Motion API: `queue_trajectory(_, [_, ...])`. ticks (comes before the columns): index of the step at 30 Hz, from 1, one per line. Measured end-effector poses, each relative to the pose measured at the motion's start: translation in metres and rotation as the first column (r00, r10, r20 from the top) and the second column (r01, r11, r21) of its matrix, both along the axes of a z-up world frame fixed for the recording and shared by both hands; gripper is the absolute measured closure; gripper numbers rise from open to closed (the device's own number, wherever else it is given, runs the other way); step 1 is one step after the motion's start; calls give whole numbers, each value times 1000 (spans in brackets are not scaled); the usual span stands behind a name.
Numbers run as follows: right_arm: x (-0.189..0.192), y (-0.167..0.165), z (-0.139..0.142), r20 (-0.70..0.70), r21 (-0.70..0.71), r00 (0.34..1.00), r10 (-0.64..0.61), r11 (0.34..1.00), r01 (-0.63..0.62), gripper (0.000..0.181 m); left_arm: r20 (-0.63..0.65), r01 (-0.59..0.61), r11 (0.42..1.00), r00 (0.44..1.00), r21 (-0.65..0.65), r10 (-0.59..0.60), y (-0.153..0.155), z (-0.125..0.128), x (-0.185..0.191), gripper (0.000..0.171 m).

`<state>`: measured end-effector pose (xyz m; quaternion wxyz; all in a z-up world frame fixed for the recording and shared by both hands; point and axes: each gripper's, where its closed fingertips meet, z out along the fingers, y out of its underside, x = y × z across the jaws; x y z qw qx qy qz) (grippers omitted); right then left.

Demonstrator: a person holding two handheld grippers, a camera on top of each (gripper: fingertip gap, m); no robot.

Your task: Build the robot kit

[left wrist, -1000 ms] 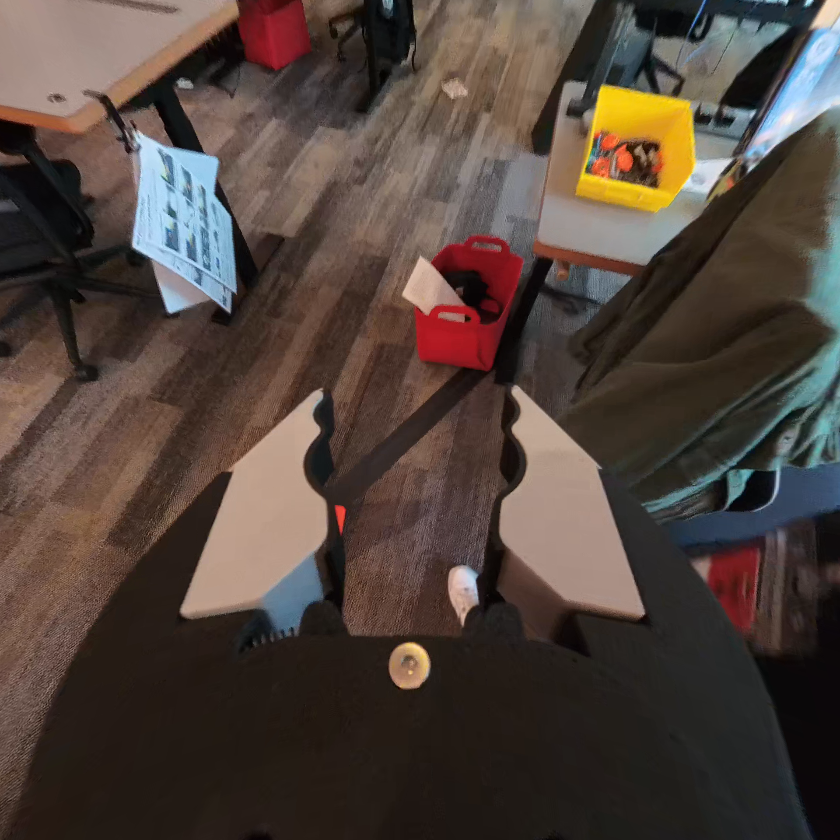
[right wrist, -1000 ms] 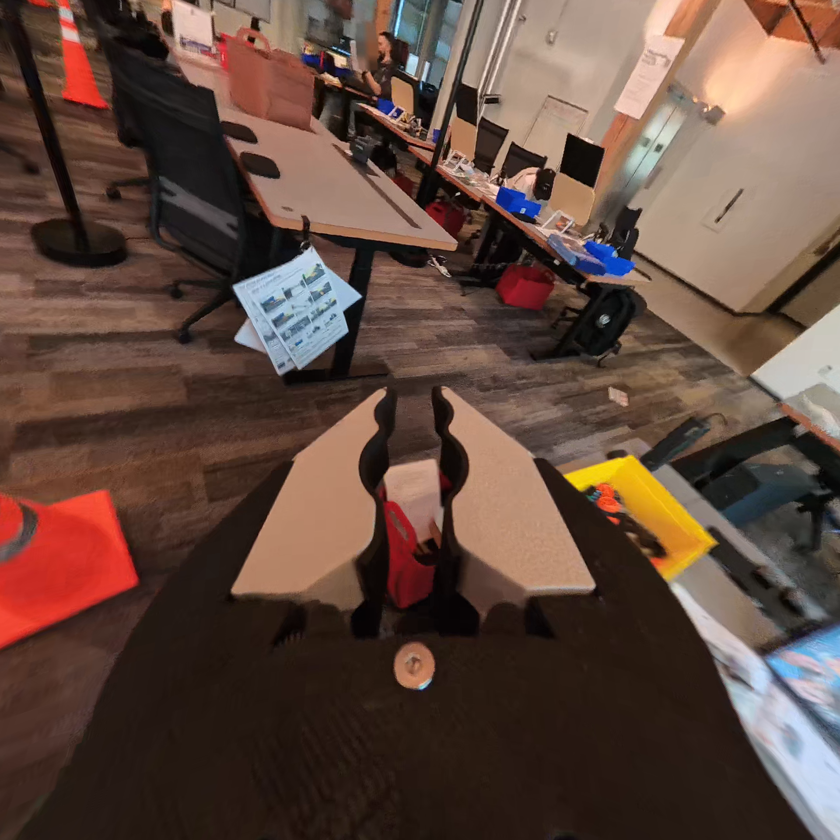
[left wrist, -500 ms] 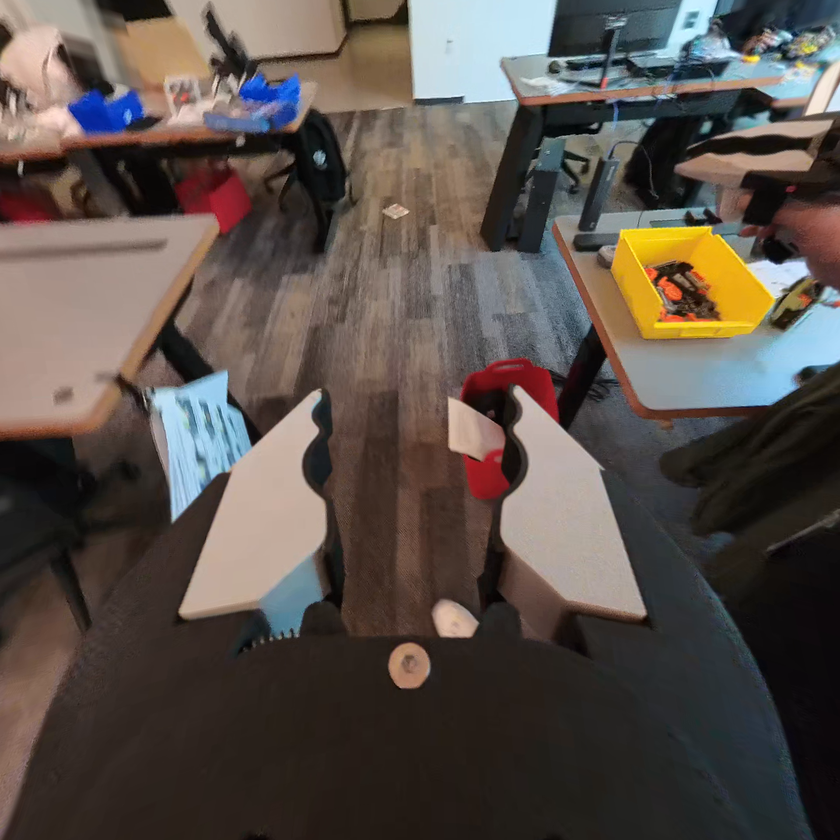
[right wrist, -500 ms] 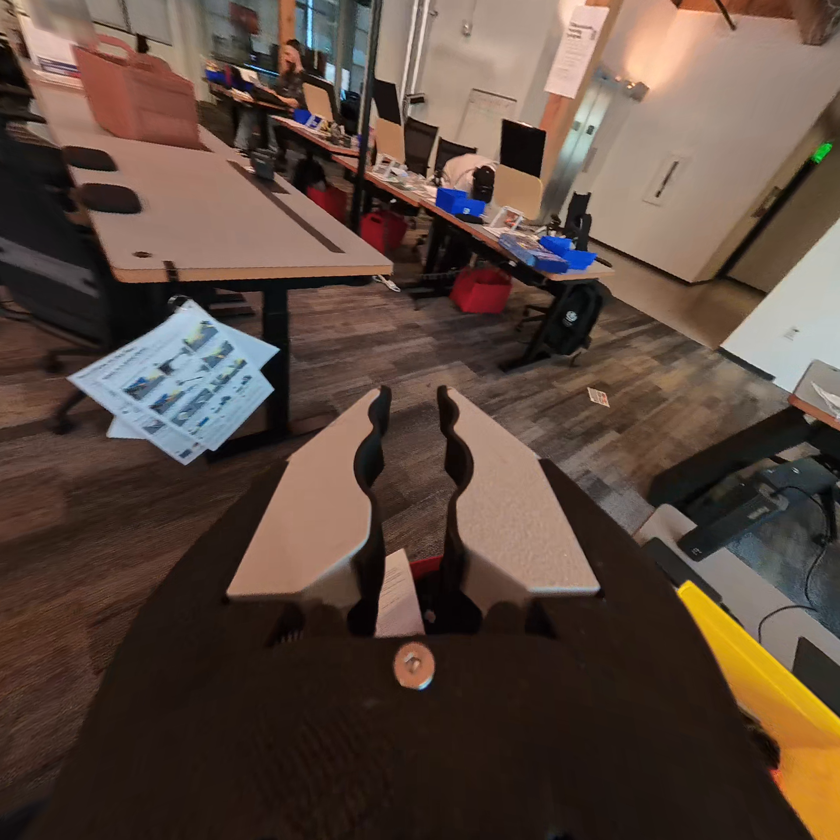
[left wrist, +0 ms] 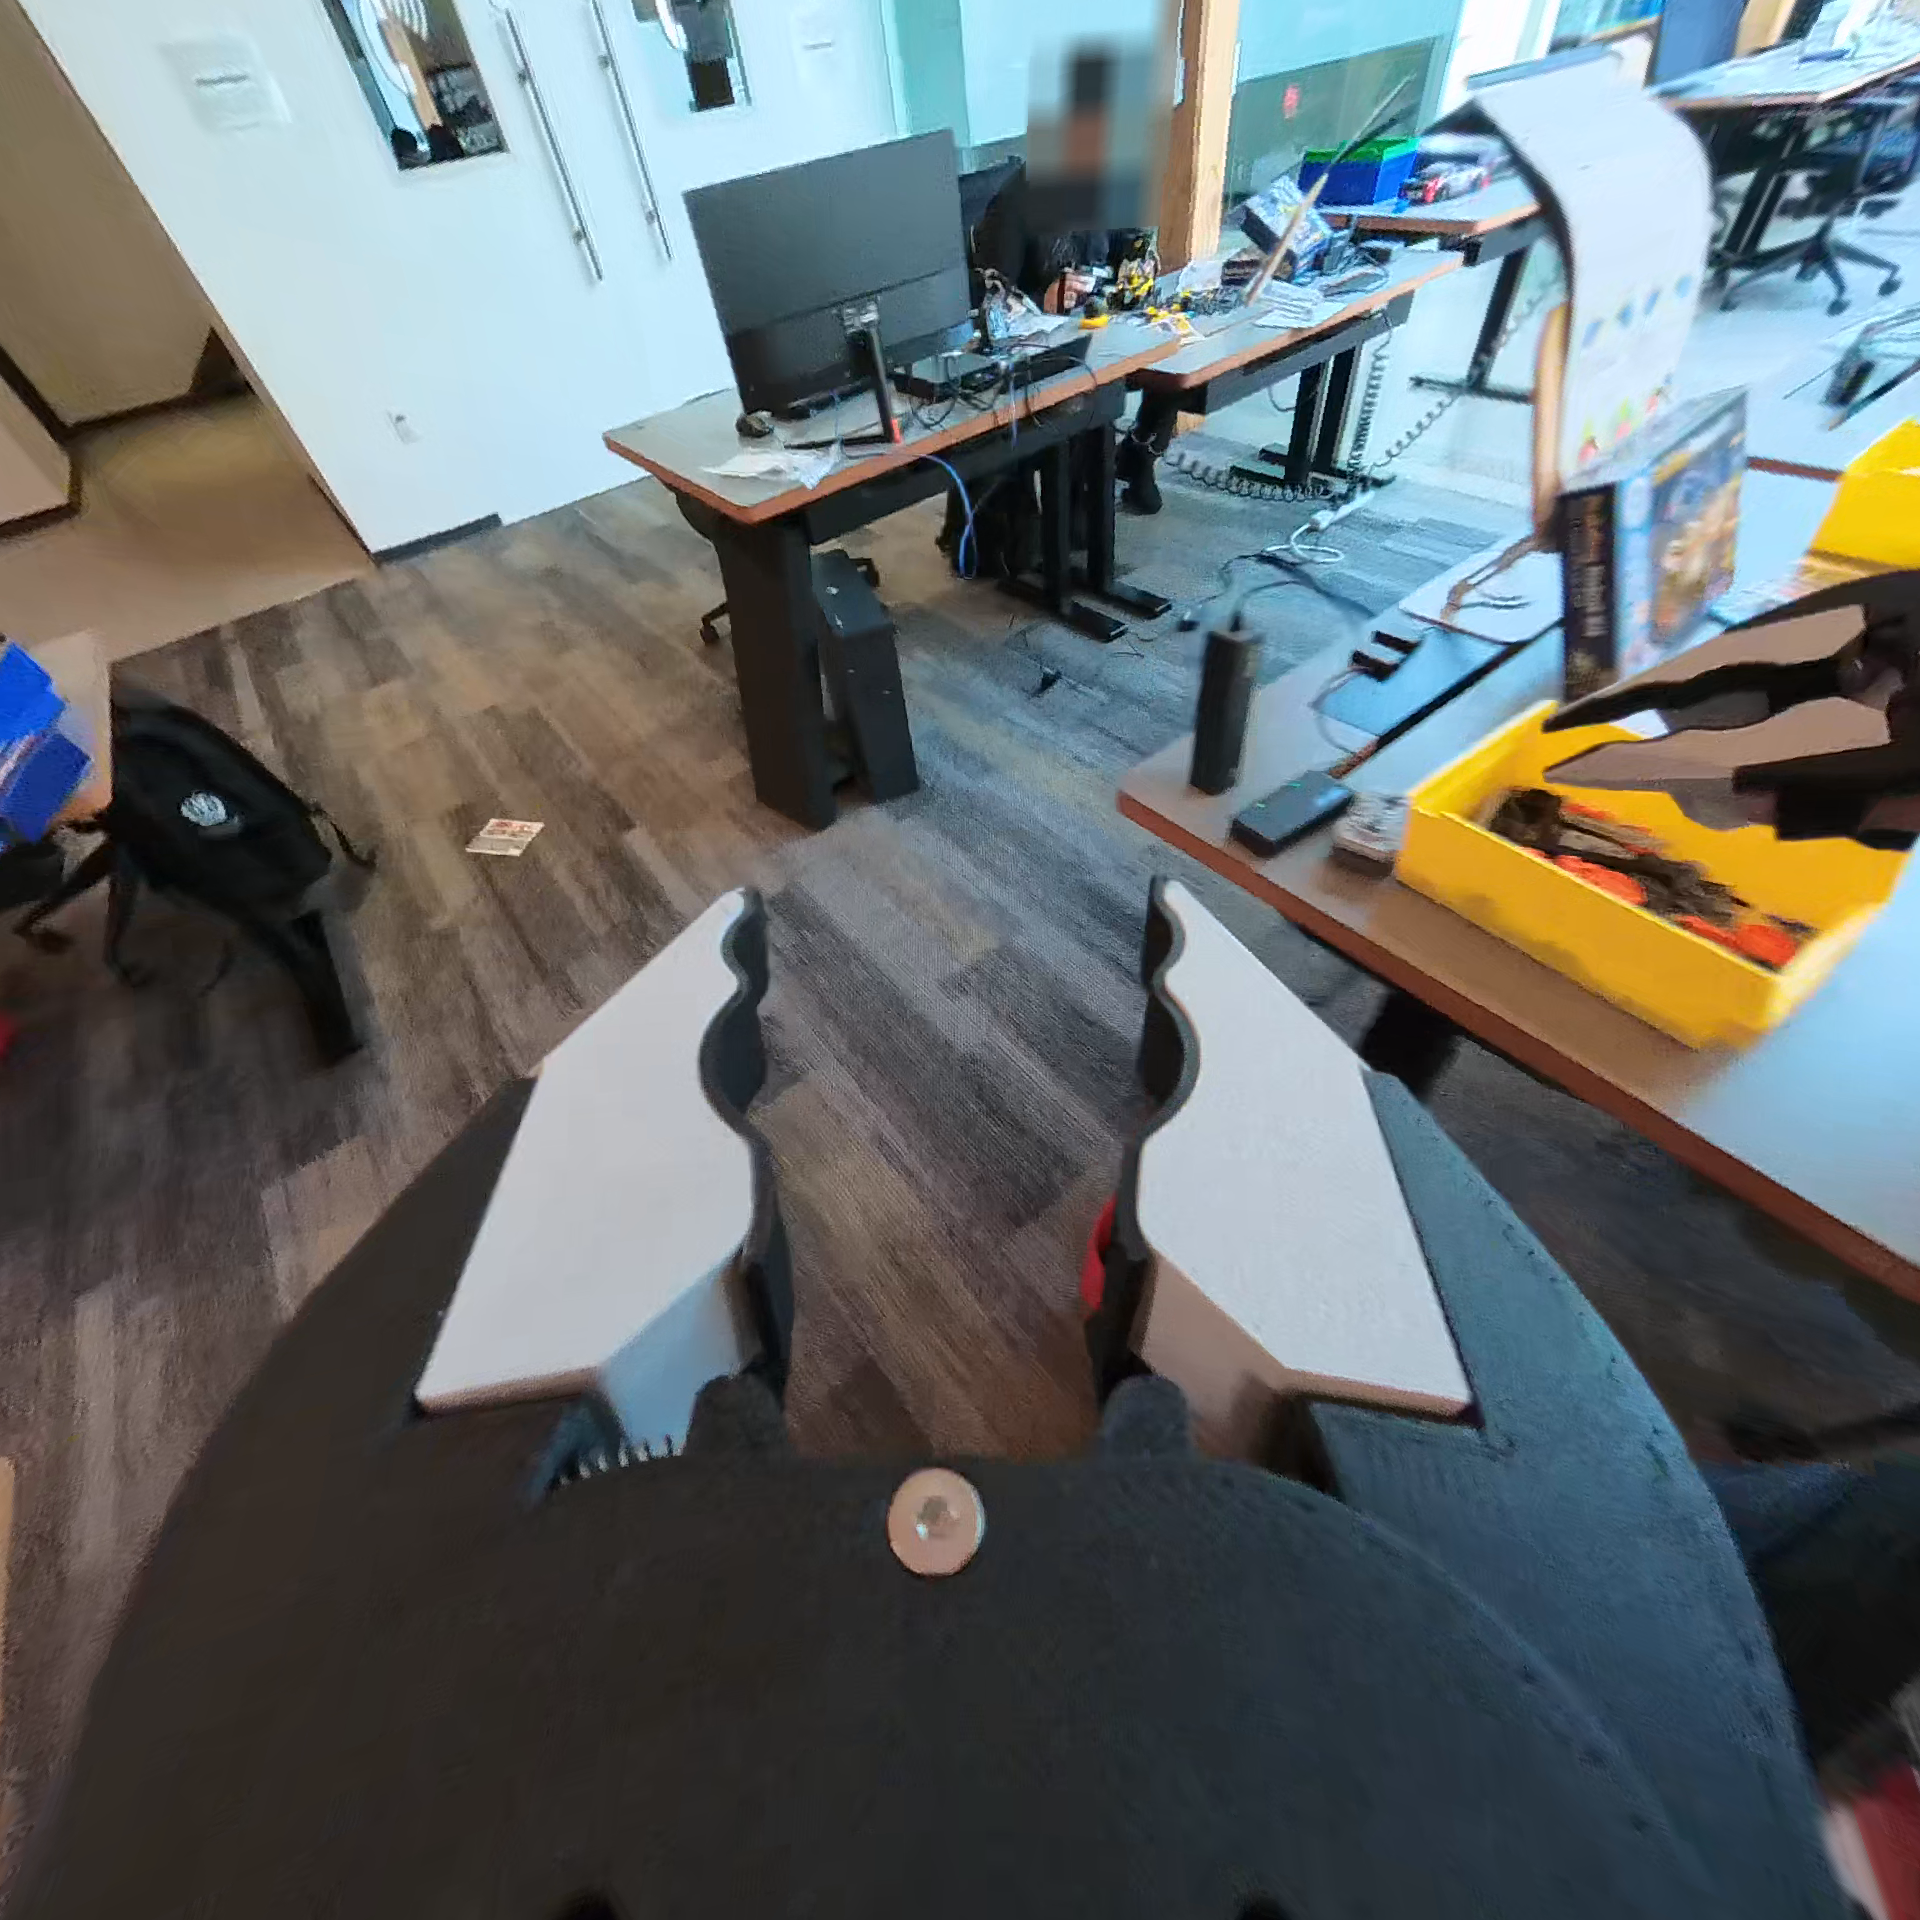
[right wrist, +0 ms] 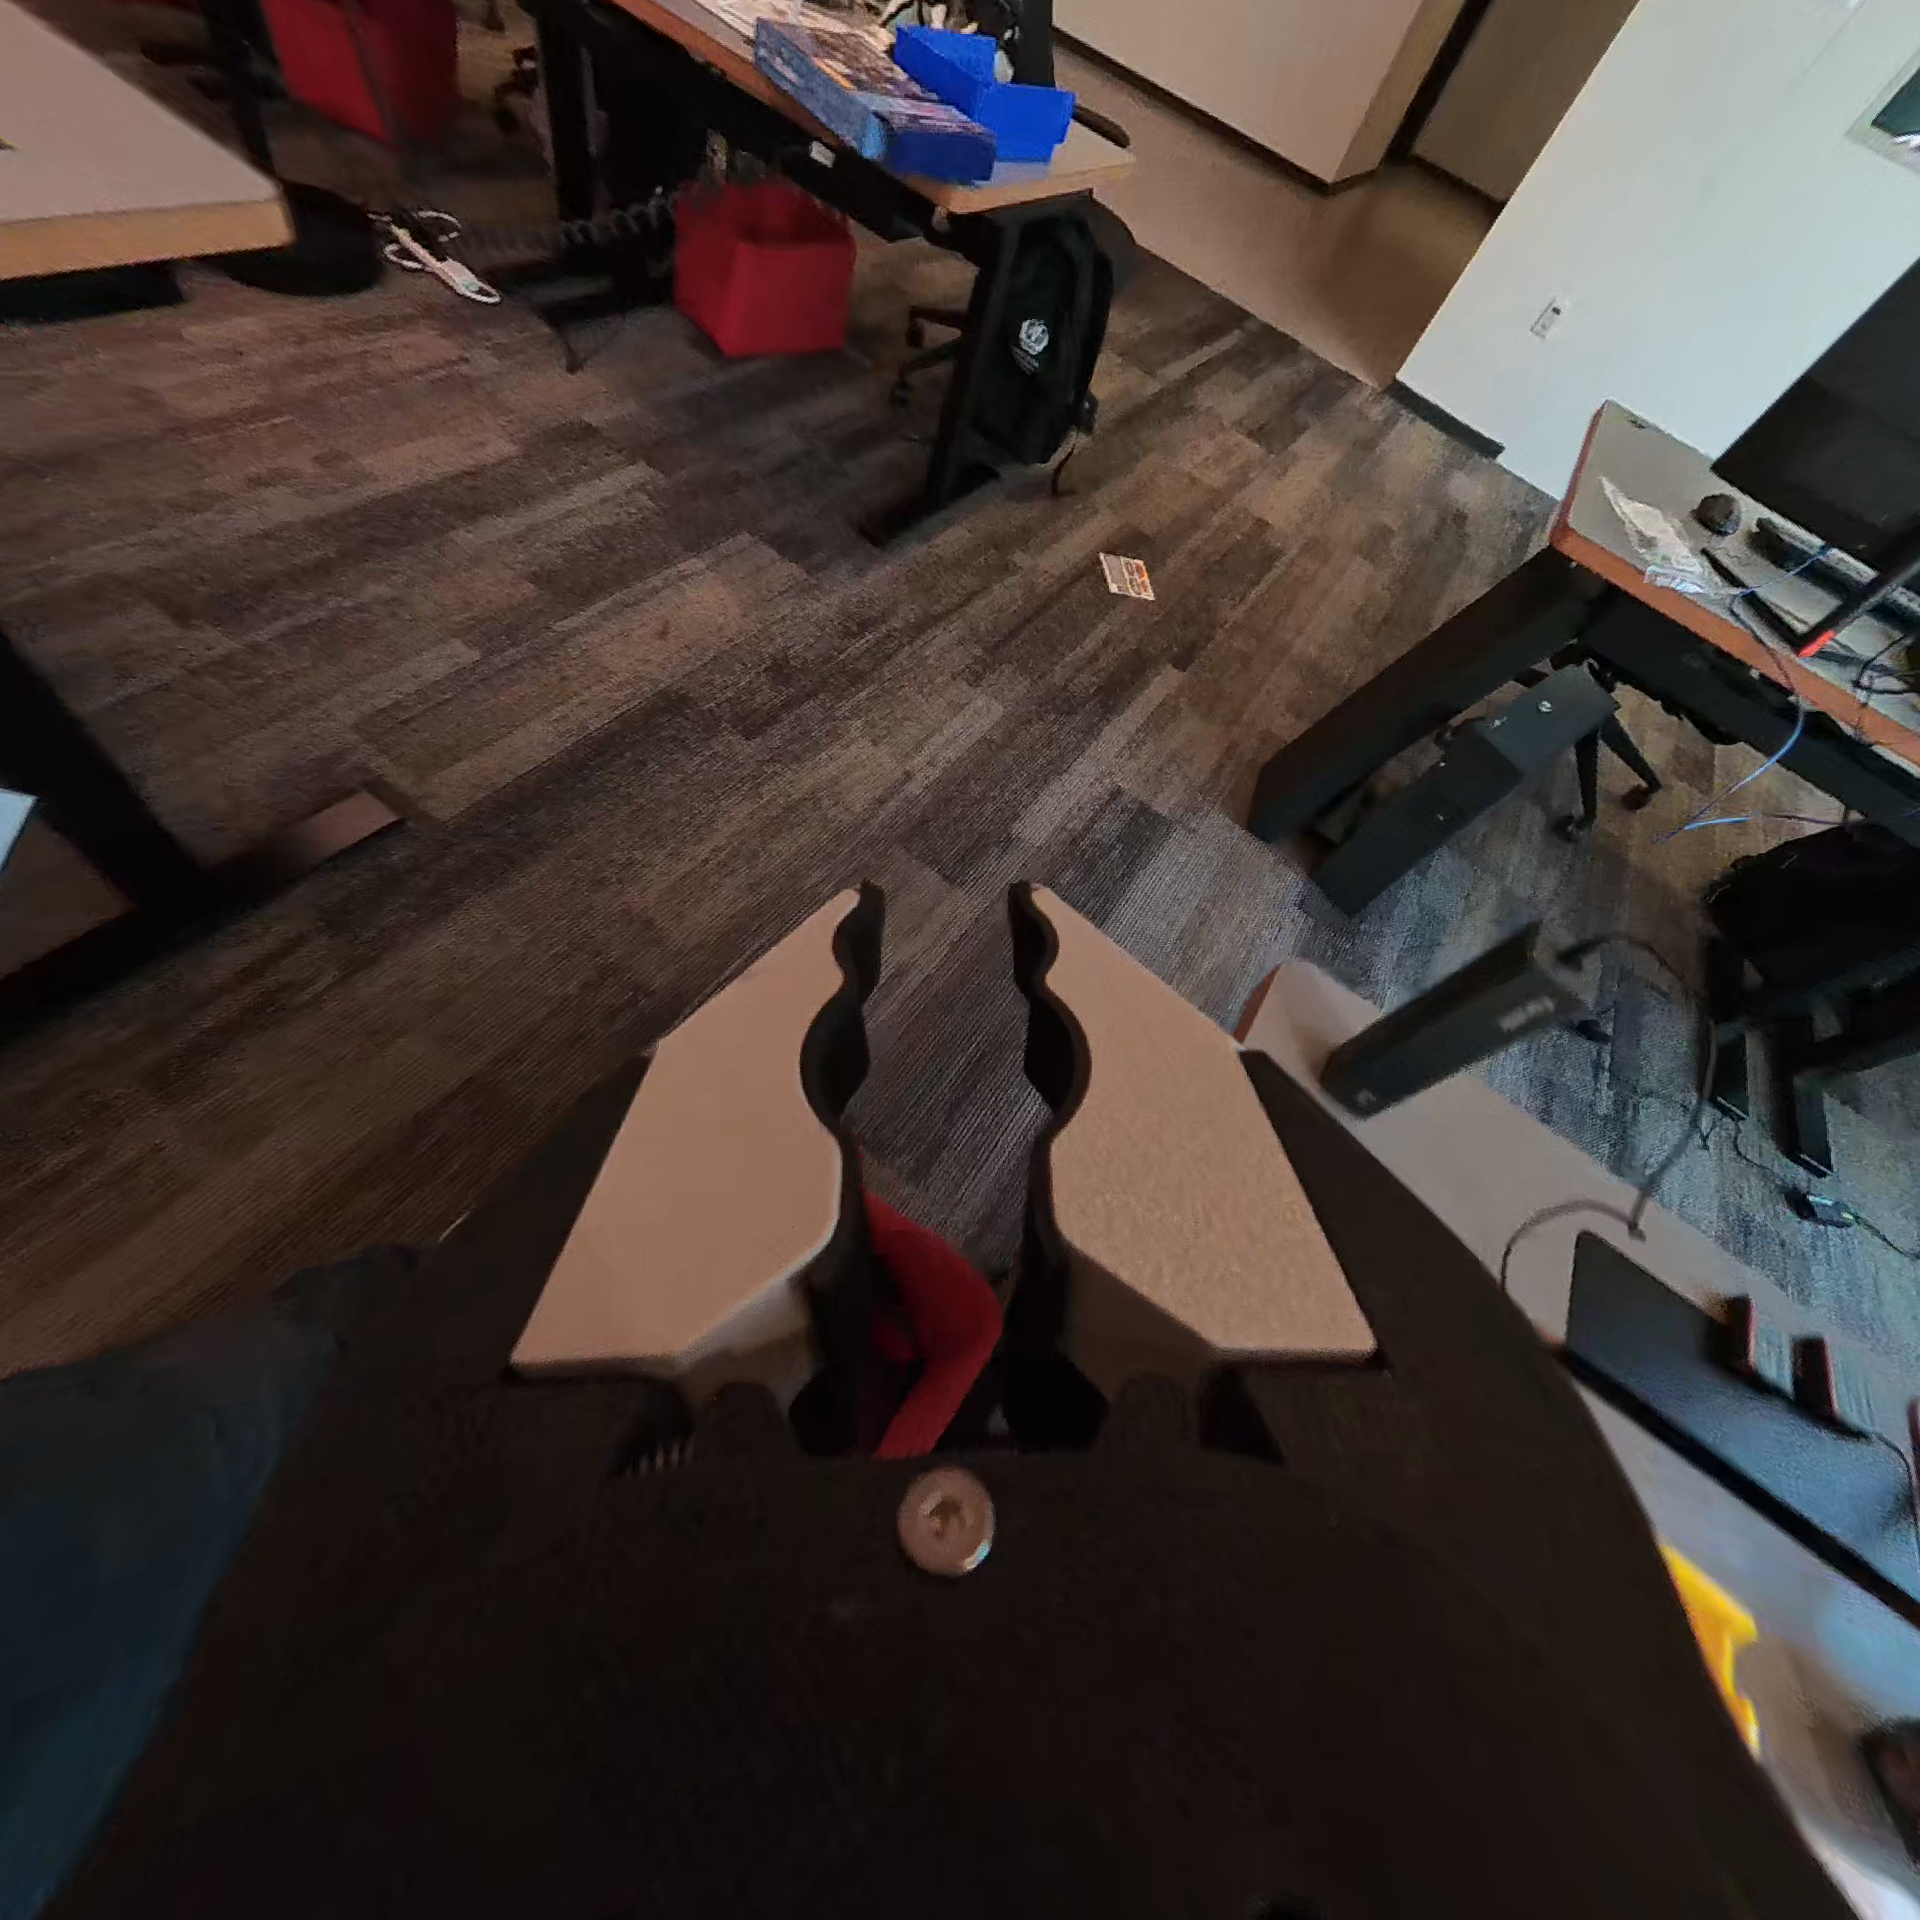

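My left gripper [left wrist: 951,904] is open and empty, held over the wood-pattern floor beside a grey table [left wrist: 1558,1049]. A yellow bin [left wrist: 1621,935] of black and orange parts stands on that table. My right gripper [left wrist: 1553,746] shows at the right edge there, hovering just over the bin. In the right wrist view my right gripper [right wrist: 945,899] has a narrow gap between its fingers and holds nothing. A red bin [right wrist: 925,1320] on the floor shows through that gap, far below.
A black upright cylinder [left wrist: 1221,707], a black pack [left wrist: 1288,810] and a printed box [left wrist: 1652,540] stand on the table. A monitor desk [left wrist: 862,447] stands behind. A black backpack [right wrist: 1039,332], a second red bin [right wrist: 764,270] and a floor card [right wrist: 1127,577] lie farther off. My right fingertips sit around 35 cm from my left ones.
The left view has swung up from the floor and red bin toward the monitor desk. The right view has tilted down and turned right. Both finger gaps look unchanged.
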<state>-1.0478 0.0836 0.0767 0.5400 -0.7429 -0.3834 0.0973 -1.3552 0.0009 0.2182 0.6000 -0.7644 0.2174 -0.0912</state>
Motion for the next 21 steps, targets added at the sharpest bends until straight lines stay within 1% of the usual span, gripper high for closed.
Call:
queue_trajectory(2, [-24, 69, -9, -9, 14, 999, -33, 999, 33, 157, -26, -8, 1000, 1000, 18, 9, 56, -11, -29, 100])
queue_trajectory(4, [-41, 142, -11, 22, -22, 992, -127, 992, 128, 157, -11, -29, 999, 1000, -17, 29, 104, -24, -60, 101])
queue_trajectory(6, [-55, 212, 6, 33, -16, 973, -229, 973, 230, 157, 24, -26, 997, 999, -76, 27, 147, -32, -86, 101])
queue_trajectory(8, [-66, 279, 21, 31, -9, 950, -312, 950, 313, 157, 0, -46, 994, 999, -99, 46, 192, -36, -116, 102])
queue_trajectory(10, [-75, 342, 22, 27, -50, 928, -372, 926, 373, 156, -57, -85, 989, 995, -121, 79, 243, -43, -146, 102])
queue_trajectory(12, [-78, 401, 19, -7, -66, 901, -434, 899, 433, 156, -84, -90, 987, 993, -130, 80, 303, -48, -165, 102])
queue_trajectory(14, [-73, 453, 4, -29, -91, 864, -502, 862, 498, 156, -88, -48, 990, 995, -130, 36, 373, -53, -170, 102])
queue_trajectory(17, [-56, 516, -37, -36, -118, 800, -599, 798, 591, 156, -113, 82, 990, 989, -110, -95, 491, -60, -156, 103])
queue_trajectory(19, [-34, 547, -70, 19, -135, 738, -675, 729, 671, 159, -144, 175, 979, 971, -102, -189, 571, -59, -137, 104])
queue_trajectory(21, [-13, 563, -96, 80, -190, 656, -750, 635, 749, 164, -118, 286, 952, 947, -112, -299, 646, -50, -104, 106])
